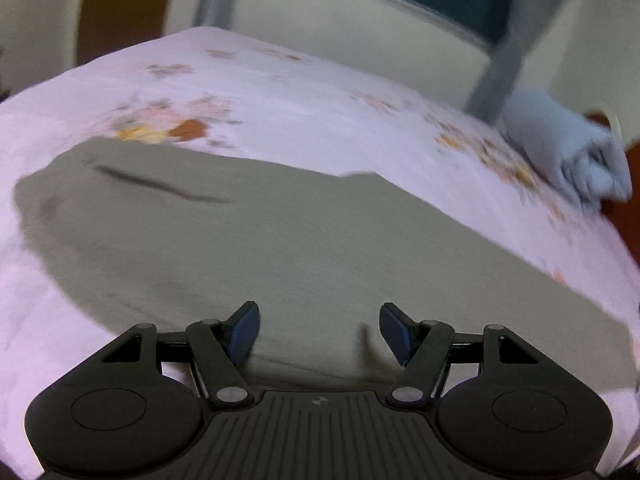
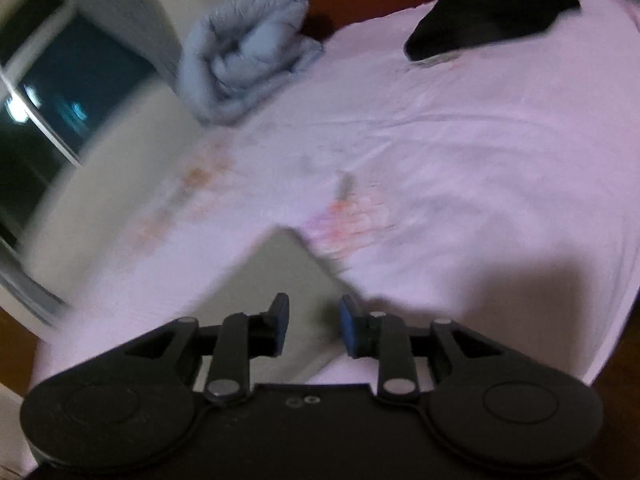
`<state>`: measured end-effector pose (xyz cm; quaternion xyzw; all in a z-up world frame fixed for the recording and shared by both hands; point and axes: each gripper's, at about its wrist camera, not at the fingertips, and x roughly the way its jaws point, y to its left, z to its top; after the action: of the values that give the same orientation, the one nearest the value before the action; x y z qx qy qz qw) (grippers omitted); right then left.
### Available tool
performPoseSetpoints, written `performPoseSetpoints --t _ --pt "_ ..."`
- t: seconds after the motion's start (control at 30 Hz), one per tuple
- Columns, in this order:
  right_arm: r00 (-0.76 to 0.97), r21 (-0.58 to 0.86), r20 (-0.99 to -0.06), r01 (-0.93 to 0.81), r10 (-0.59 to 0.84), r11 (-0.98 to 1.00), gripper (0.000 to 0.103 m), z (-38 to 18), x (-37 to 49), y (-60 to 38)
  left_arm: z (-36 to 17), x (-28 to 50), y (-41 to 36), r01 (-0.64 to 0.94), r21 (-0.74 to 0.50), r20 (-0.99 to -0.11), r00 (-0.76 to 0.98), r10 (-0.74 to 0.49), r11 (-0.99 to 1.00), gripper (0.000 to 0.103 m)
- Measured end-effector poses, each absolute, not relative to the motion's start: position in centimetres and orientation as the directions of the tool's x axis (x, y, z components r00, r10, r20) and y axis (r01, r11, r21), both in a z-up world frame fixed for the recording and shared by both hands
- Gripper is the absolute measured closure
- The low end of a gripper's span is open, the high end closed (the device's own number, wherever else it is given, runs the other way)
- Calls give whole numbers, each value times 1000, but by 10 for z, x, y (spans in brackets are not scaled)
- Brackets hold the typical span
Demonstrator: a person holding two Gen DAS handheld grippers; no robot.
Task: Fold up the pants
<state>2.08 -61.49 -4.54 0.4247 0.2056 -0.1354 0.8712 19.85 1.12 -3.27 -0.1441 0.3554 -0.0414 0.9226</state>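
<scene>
Both views blurred; detail is limited.

Landmark: pink sheet [image 1: 280,92] with faded floral print, covering the bed.

Pants [image 1: 248,248]: grey-olive, lying flat on the pink sheet, spread across its near part in the left wrist view. Their far edge runs straight across the sheet just below an orange-and-yellow flower motif [image 1: 160,128]. One dark crease shows near the far-left part of the fabric. In the right wrist view only a pointed corner of the pants [image 2: 288,276] shows, lying on the sheet and tapering away from the camera toward a pink-orange print patch.

Left gripper [image 1: 320,332]: jaws stand wide apart, nothing between the blue pads [image 1: 245,330]. It hangs over the near edge of the pants (contact with the cloth cannot be judged).

Right gripper [image 2: 313,326]: jaws narrowly parted, a small gap between the blue pads [image 2: 282,326]. The corner of the pants lies in line with that gap, beneath or beyond it; the pads do not visibly press on the cloth.

Other items relative to the pink sheet: a bundled pale blue-grey cloth [image 2: 248,56] at its far-left edge in the right wrist view (same bundle [image 1: 568,156] at the right edge in the left wrist view); a black item [image 2: 492,16] on its far-right corner, unidentifiable. Beyond the sheet, a pale wall and a dark window [image 2: 60,92].
</scene>
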Motion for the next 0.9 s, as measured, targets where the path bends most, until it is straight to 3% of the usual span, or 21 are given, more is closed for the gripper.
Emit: performPoseSetpoints --t 0.13,0.3,0.53,0.9 --pt "885 791 -427 264 189 551 83 -60 42 -557 -36 188 27 -48 -300 -631 759 -160 953 36" --pt "856 866 -388 213 342 452 83 -83 78 -496 -32 173 37 -80 -269 -620 777 -109 960 36" --pt "816 874 -429 266 387 406 83 -95 109 -476 -45 173 76 -177 -309 -640 765 -67 934 36" --pt "781 876 -461 325 420 358 83 -108 126 -453 -68 168 80 -185 -335 -635 769 -77 924 36"
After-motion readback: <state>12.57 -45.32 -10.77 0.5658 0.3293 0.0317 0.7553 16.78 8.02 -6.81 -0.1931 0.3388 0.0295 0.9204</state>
